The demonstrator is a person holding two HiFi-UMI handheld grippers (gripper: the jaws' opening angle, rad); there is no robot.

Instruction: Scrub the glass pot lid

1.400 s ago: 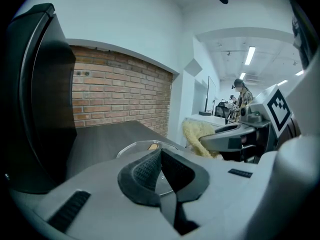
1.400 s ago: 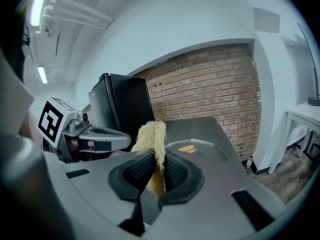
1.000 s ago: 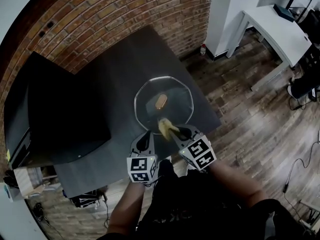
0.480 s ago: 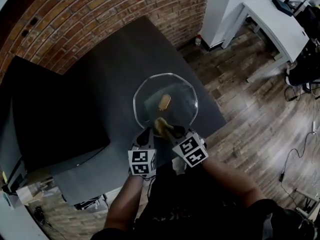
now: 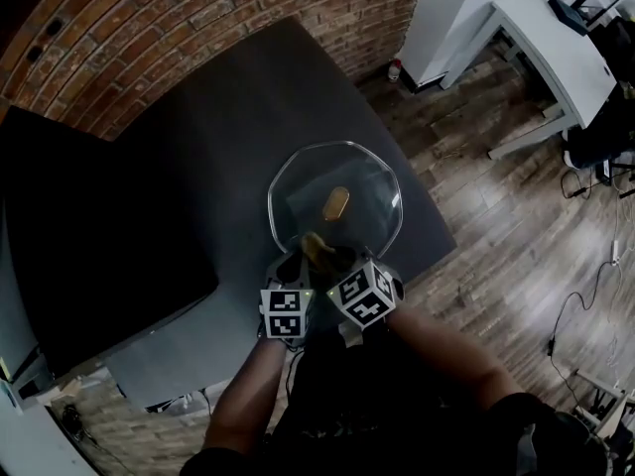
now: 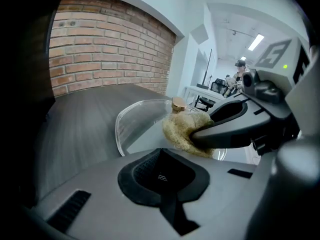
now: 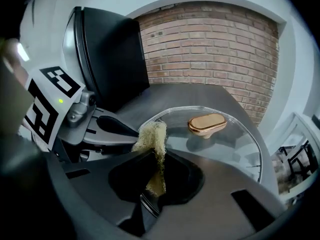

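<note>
The glass pot lid point(image 5: 362, 191) lies on the dark table, its tan knob point(image 5: 335, 203) near the middle. My left gripper point(image 5: 288, 268) is at the lid's near rim and looks shut on the edge; in its own view the clear rim point(image 6: 120, 129) runs in under the closed jaws of the left gripper point(image 6: 161, 176). My right gripper point(image 5: 333, 260) is shut on a yellow sponge point(image 5: 315, 246), which rests on the near rim. From the right gripper point(image 7: 152, 184), the sponge point(image 7: 152, 136) stands over the glass point(image 7: 225, 144), short of the knob point(image 7: 206, 122).
The dark table point(image 5: 218, 137) ends close behind the lid, with wooden floor point(image 5: 496, 216) to the right. A large black box point(image 5: 99, 236) fills the table's left side. A brick wall point(image 5: 198, 18) runs behind, and a white desk point(image 5: 556, 48) stands at the far right.
The two grippers have drawn closer together at the lid's near rim. The right gripper and its sponge have shifted left, toward the left gripper. The lid has stayed put.
</note>
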